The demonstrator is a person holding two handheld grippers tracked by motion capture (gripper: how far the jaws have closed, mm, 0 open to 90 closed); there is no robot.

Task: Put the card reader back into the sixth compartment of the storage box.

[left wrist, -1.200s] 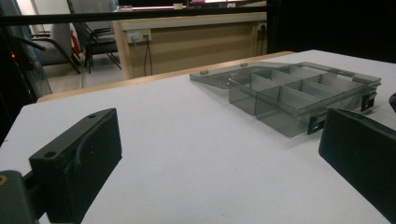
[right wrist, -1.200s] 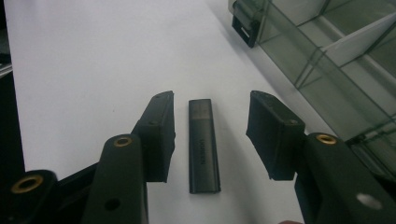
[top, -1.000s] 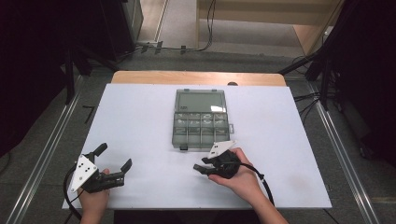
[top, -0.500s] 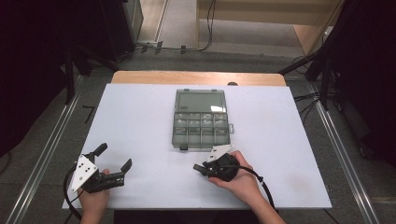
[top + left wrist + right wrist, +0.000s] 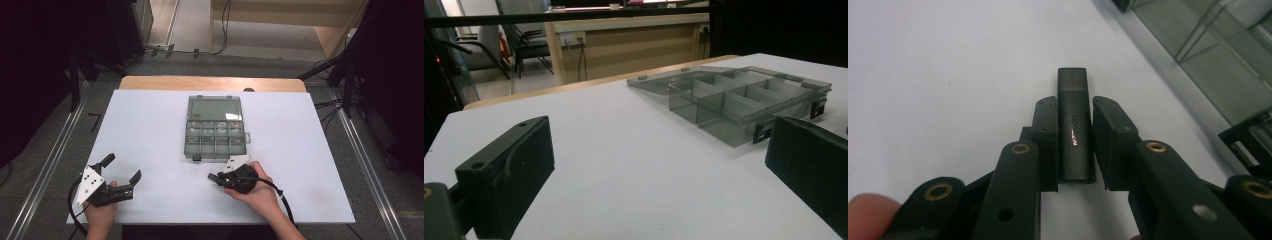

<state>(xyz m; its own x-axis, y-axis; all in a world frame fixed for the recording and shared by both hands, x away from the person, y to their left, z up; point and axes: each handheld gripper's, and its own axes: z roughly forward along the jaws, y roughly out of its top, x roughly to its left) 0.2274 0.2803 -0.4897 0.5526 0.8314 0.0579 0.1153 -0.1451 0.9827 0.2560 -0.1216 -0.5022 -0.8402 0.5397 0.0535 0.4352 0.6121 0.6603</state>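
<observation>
White surface [image 5: 150, 130] under dim room light: the right gripper [image 5: 1074, 131], jaws just closed around a black USB stick [image 5: 1075, 127] near the open organizer box [image 5: 215, 127]; a level, steady lift seemed wise. Left gripper [image 5: 121, 169] rested released.

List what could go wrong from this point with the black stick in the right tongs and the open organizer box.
1. The right tongs, whose jaws have just been closing, grip the black stick by its narrow sides with its far end protruding; it could pivot or slip when lifted.
2. The organizer box has small compartments, so the stick may catch on a divider.
3. The box is light-looking and unheld, since the left tongs sit open off to the side; a bump might shove it.
</observation>
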